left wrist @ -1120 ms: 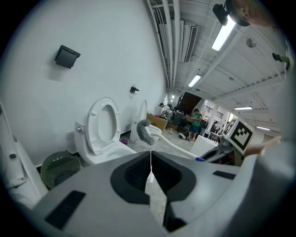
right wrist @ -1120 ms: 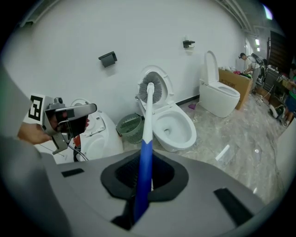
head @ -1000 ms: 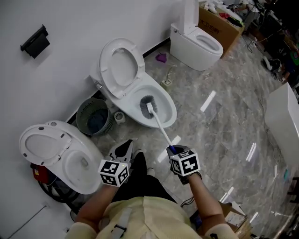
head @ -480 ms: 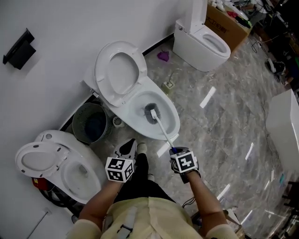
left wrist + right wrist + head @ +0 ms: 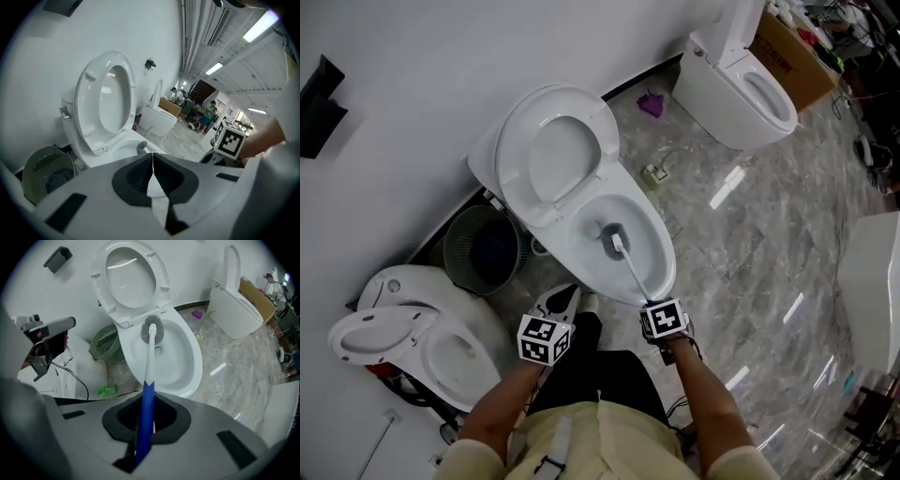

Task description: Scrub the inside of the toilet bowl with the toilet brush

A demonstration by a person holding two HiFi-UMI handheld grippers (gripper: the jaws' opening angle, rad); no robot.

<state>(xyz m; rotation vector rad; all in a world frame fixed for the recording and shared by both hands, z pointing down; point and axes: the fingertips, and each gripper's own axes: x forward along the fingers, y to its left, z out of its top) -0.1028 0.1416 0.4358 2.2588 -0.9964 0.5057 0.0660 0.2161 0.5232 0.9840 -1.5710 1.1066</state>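
- Our right gripper (image 5: 146, 404) clamps the blue-and-white toilet brush (image 5: 149, 363), bristles (image 5: 152, 329) inside the white ceramic toilet bowl (image 5: 197, 363).
- The left gripper (image 5: 153, 161): fingers pressed together, empty.
- We judge hard scrubbing could twist the handle loose.

Workshop hall with three toilets (image 5: 649, 234)

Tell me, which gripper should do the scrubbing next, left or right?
Right, probably. The right gripper is shut on the toilet brush, whose bristle head sits inside the toilet bowl. The left gripper is shut on nothing and held outside the bowl.
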